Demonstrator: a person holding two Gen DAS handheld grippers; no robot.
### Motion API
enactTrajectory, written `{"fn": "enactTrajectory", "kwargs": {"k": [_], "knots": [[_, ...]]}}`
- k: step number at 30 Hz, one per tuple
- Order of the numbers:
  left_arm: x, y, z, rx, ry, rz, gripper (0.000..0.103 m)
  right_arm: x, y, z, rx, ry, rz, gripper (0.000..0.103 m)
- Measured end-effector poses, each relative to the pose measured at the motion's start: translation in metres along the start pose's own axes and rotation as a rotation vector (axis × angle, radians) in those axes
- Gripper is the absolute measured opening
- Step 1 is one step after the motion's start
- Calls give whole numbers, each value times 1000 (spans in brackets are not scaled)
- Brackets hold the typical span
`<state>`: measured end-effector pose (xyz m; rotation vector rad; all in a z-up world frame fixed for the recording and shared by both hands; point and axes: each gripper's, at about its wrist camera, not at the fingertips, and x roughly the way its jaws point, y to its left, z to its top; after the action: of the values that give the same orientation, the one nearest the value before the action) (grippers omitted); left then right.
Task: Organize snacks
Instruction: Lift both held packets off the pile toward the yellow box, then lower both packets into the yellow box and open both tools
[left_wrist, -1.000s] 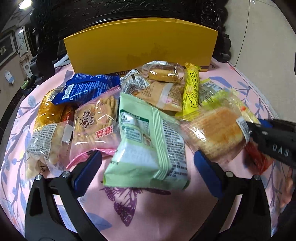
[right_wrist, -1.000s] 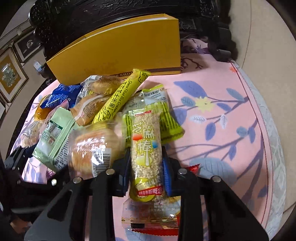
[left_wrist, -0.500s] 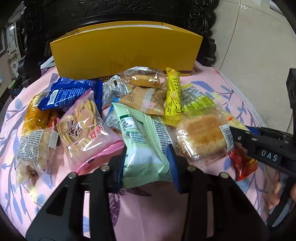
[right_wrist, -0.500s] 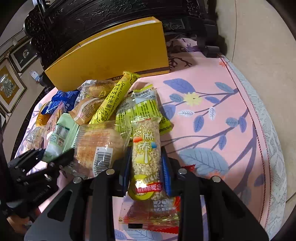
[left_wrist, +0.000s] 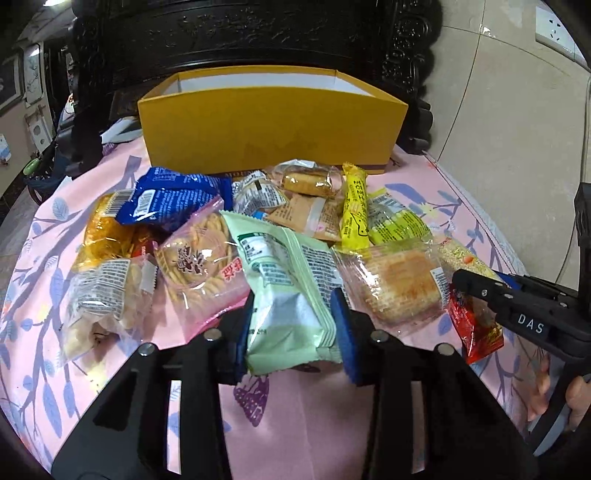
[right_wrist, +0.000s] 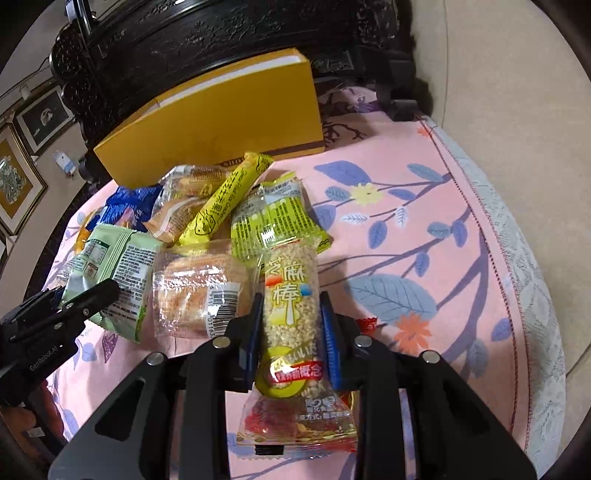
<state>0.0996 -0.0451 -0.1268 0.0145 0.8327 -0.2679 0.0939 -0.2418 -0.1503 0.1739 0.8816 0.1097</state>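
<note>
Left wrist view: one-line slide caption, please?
Left gripper clamps the green packet amid snacks before the yellow box.

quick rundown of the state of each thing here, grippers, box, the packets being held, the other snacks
left gripper: shut on the pale green foil snack packet
right gripper: shut on the clear-wrapped sesame stick bar
yellow cardboard box: open, upright, inside mostly hidden
clear-wrapped golden cake: sealed, lying on the pink floral tablecloth
long yellow snack stick: sealed, lying on the pile
blue foil packet: sealed, on the pile
</note>
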Motion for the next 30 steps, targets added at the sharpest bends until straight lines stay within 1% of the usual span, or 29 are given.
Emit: {"fn": "enactTrajectory", "kwargs": {"k": [2, 7, 15, 25, 30], "knots": [[-4, -1, 1, 9, -10, 8, 38, -2, 0, -1, -4, -2, -1, 29], [-13, 0, 4, 5, -30, 1, 38, -14, 0, -1, 1, -34, 4, 29], [-36, 0, 18, 9, -96, -7, 38, -35, 18, 11, -44, -94, 19, 29], [-42, 5, 26, 0, -118, -5, 38, -36, 40, 25, -83, -113, 47, 29], [-46, 9, 41, -4, -139, 2, 38, -34, 54, 41, -103, -130, 65, 29]]}}
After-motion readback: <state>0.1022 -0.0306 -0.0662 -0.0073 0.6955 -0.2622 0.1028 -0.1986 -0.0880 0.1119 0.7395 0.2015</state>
